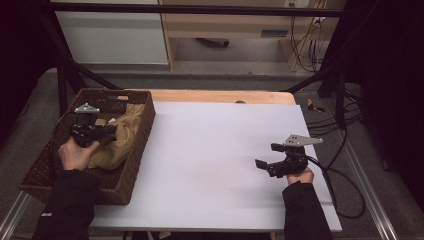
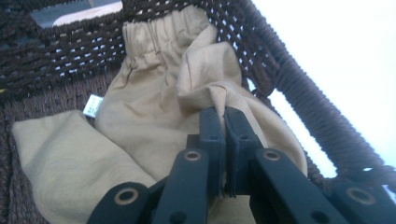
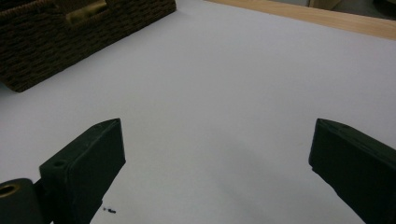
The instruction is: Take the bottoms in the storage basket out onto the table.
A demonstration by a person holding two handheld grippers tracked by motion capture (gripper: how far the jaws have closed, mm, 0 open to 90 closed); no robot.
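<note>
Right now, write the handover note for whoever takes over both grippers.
Left gripper: shut on a fold of the tan cloth, inside the wicker basket at the table's left.
Right gripper: open, holding nothing, low over the white table sheet at the right.
Done: the cloth is pinched.
Left: most of the cloth lies in the basket, one edge draped on the rim; probably lift it out onto the sheet.

tan cloth garment [image 2: 154, 116] | crumpled, elastic waistband | in wicker basket [image 2: 289, 74], a fold pinched
</note>
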